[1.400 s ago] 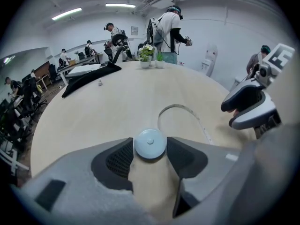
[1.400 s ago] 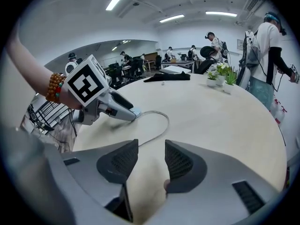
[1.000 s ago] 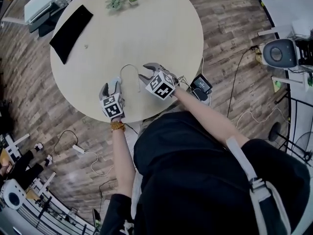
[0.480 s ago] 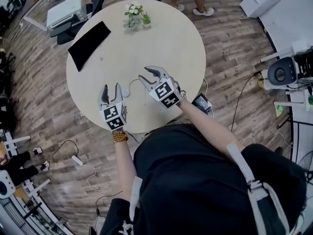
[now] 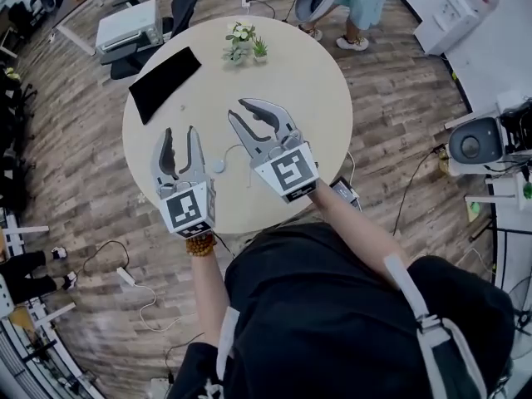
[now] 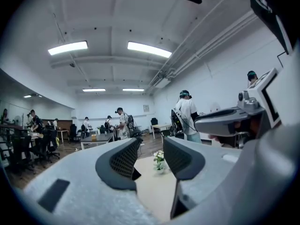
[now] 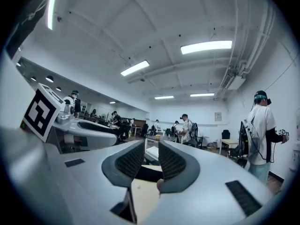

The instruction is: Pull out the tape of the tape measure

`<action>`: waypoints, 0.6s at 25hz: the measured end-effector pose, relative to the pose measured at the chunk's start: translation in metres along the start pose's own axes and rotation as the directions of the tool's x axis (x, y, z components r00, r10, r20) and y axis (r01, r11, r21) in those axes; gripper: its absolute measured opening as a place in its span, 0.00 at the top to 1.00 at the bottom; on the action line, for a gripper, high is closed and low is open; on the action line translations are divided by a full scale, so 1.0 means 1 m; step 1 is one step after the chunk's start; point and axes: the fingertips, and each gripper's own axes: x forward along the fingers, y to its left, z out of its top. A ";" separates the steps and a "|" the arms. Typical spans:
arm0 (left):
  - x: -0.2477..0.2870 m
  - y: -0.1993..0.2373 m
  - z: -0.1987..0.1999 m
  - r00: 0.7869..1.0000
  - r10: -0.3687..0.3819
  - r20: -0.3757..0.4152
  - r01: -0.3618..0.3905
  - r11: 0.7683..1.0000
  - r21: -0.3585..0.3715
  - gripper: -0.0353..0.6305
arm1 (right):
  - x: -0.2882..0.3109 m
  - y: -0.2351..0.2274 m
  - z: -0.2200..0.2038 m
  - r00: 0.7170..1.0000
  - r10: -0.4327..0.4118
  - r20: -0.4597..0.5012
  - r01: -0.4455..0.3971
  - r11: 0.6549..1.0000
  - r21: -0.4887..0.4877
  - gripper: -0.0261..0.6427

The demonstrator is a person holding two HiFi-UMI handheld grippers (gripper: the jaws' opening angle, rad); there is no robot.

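Two claws hang in the air over one round counter (image 5: 320, 81). The left claw (image 5: 179, 140) has its jaws apart by a clear gap. They have just been closing, and nothing sits between the pads. The right claw (image 5: 239, 113) has its jaws nearer together, leaving a narrow slot. These too have just been closing, on nothing.

One tape measure (image 5: 219, 166), small, round and white, lies on the counter with a thin pale strip (image 5: 249, 169) running out from it. In the head view the left claw shows just left of the tape measure and the right claw just right of it, and neither touches it. One black mat (image 5: 165, 83) lies well beyond the tape measure to its left. One cluster of small potted plants (image 5: 243, 44) stands well beyond it at the counter's far edge.
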 end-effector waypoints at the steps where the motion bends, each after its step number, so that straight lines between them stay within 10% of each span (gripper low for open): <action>1: -0.003 0.001 0.014 1.000 0.004 0.029 -0.004 1.000 0.007 0.67 | 0.000 -0.002 0.016 0.999 -0.008 0.031 0.008 1.000 -0.006 0.82; 8: -0.026 0.013 0.086 0.978 0.100 0.182 -0.102 0.995 0.004 0.74 | -0.002 -0.002 0.094 0.981 -0.066 0.183 0.079 0.995 -0.066 0.89; 15: -0.030 0.013 0.050 0.975 0.179 0.135 -0.174 0.984 -0.044 0.83 | 0.000 0.015 0.055 0.974 -0.188 0.122 0.196 0.979 -0.054 0.95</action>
